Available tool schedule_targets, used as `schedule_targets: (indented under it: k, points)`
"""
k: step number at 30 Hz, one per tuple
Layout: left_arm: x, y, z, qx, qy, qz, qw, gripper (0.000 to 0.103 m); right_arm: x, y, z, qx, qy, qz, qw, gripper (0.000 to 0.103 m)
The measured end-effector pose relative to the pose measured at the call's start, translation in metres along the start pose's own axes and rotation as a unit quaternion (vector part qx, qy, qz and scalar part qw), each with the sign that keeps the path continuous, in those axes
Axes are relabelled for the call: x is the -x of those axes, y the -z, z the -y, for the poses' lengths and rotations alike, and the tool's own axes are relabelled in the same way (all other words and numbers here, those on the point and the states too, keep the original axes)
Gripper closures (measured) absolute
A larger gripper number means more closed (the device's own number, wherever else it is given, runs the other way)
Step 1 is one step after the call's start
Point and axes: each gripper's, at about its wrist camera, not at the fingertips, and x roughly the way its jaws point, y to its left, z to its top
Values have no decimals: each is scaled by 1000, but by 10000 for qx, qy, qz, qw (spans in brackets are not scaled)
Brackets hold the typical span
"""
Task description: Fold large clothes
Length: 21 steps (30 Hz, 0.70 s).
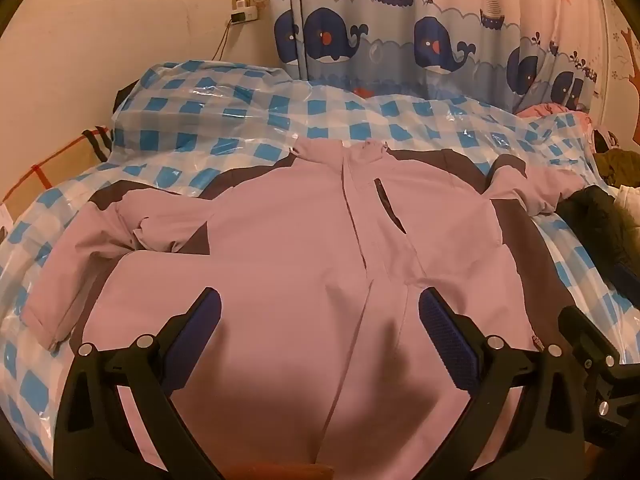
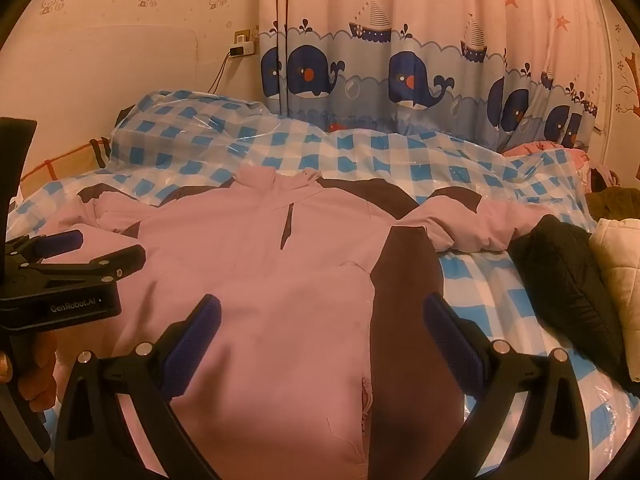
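Observation:
A large pink jacket (image 1: 288, 240) with dark brown side panels lies front up and spread flat on the bed, collar toward the far side, both sleeves out to the sides. It also shows in the right wrist view (image 2: 248, 280). My left gripper (image 1: 320, 320) is open and empty above the jacket's lower front, near the zipper line. My right gripper (image 2: 320, 324) is open and empty above the jacket's lower right side, over the seam between pink and brown. The left gripper also shows at the left edge of the right wrist view (image 2: 80, 252).
The bed is covered by a blue-and-white checked plastic sheet (image 1: 224, 120). A black padded garment (image 2: 568, 276) and a cream quilted one (image 2: 620, 272) lie at the right. A whale-print curtain (image 2: 400, 76) hangs behind the bed. A wall socket with a plugged cable (image 1: 244, 10) is at the back left.

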Motion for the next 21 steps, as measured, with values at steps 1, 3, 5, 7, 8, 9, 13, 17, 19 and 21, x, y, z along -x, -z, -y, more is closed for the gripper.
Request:
schedule_targets:
  k: [1, 3, 5, 7, 8, 9, 13, 17, 19, 21]
  points:
    - [0, 0, 0, 4, 6, 3, 10000, 8, 0, 0, 0, -5, -3, 1, 10000, 6]
    - [0, 0, 0, 16, 14, 10, 10000, 8, 0, 0, 0, -5, -2, -5, 10000, 6]
    - [0, 0, 0, 19, 24, 2, 10000, 8, 0, 0, 0, -5, -2, -9, 10000, 6]
    - [0, 0, 0, 18, 18, 4, 10000, 8, -1, 0, -1, -4, -1, -15, 10000, 6]
    - [0, 0, 0, 16, 16, 3, 10000, 8, -1, 0, -1, -4, 0, -17, 10000, 6]
    - [0, 0, 0, 24, 21, -2, 10000, 8, -1, 0, -1, -4, 1, -20, 10000, 6]
    - [0, 0, 1, 17, 16, -9, 10000, 8, -1, 0, -1, 2, 3, -11, 10000, 6]
    - [0, 0, 0, 21, 21, -13, 10000, 8, -2, 1, -1, 5, 5, -25, 10000, 6]
    - [-1, 0, 0, 22, 20, -15, 10000, 8, -2, 1, -1, 6, 4, -30, 10000, 6]
    - [-1, 0, 0, 27, 21, -22, 10000, 8, -2, 0, -2, 5, 4, -33, 10000, 6]
